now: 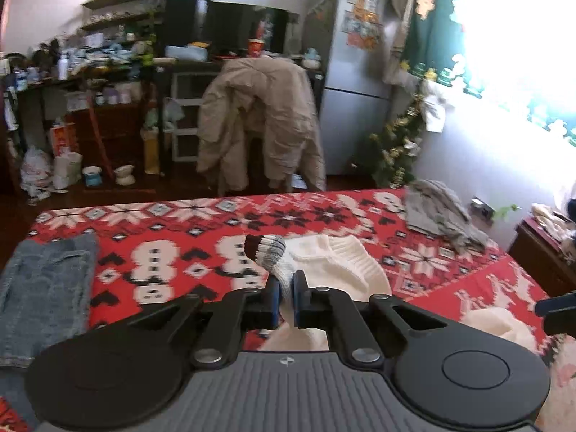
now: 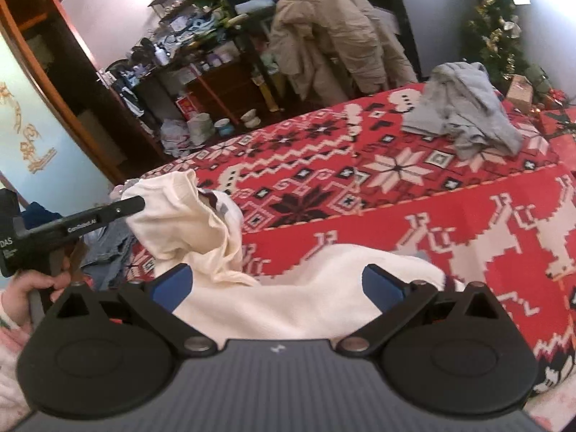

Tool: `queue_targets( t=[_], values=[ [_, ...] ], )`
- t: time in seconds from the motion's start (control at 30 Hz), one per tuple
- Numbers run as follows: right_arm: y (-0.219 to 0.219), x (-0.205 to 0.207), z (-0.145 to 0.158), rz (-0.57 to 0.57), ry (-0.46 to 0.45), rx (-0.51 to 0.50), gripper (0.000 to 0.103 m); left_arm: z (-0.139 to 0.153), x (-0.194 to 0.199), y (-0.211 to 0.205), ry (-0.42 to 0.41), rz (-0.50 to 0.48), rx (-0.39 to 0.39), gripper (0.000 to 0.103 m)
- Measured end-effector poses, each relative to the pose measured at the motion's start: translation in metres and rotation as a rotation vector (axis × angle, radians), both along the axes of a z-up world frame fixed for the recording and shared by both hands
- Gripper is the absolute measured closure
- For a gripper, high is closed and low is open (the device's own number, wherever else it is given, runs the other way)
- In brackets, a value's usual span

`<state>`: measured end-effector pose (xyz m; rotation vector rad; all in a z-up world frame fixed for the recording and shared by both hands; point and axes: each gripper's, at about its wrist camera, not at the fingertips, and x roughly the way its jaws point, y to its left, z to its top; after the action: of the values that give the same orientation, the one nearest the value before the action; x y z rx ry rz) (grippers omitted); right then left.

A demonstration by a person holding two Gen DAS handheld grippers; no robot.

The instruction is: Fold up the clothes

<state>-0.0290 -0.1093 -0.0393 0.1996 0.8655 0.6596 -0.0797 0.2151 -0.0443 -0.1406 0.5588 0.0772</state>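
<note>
A cream knit sweater lies on the red patterned blanket. In the left wrist view my left gripper is shut on the sweater's sleeve just below its grey, white and brown striped cuff, which sticks up past the pads. The right wrist view shows the left gripper at the left, holding that part of the sweater lifted off the bed. My right gripper is open, its blue pads wide apart over the sweater's body, not pressing it.
Blue jeans lie flat at the bed's left. A crumpled grey garment sits at the far right corner. A person's hand grips the left tool's handle. Beyond the bed stand a chair draped with a beige coat and a fridge.
</note>
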Motion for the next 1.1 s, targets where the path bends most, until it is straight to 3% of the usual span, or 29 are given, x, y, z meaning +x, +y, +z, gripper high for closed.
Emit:
queue_targets(
  t=[0.33, 0.53, 0.73, 0.83, 0.93, 1.0, 1.1],
  values=[
    [0.038, -0.004, -0.002, 0.087, 0.028, 0.023, 0.002, -0.017, -0.036, 0.024, -0.003, 0.058, -0.096, 0.096],
    [0.054, -0.001, -0.007, 0.111, 0.005, -0.004, 0.003, -0.037, -0.054, 0.028, 0.027, 0.104, -0.094, 0.096],
    [0.069, 0.009, -0.019, 0.145, -0.030, -0.093, 0.026, -0.047, -0.062, 0.039, 0.040, 0.158, -0.112, 0.096],
    [0.069, 0.014, -0.022, 0.131, -0.082, -0.169, 0.025, -0.046, -0.063, 0.041, 0.036, 0.155, -0.126, 0.096],
    [0.064, 0.022, -0.022, 0.165, -0.059, -0.165, 0.024, -0.048, -0.062, 0.041, 0.035, 0.135, -0.160, 0.096],
    [0.063, 0.025, -0.024, 0.203, -0.038, -0.145, 0.022, -0.049, -0.061, 0.038, 0.025, 0.114, -0.181, 0.091],
    [0.073, 0.028, -0.028, 0.226, 0.004, -0.093, 0.018, -0.050, -0.062, 0.029, 0.016, 0.089, -0.185, 0.064]
  ],
)
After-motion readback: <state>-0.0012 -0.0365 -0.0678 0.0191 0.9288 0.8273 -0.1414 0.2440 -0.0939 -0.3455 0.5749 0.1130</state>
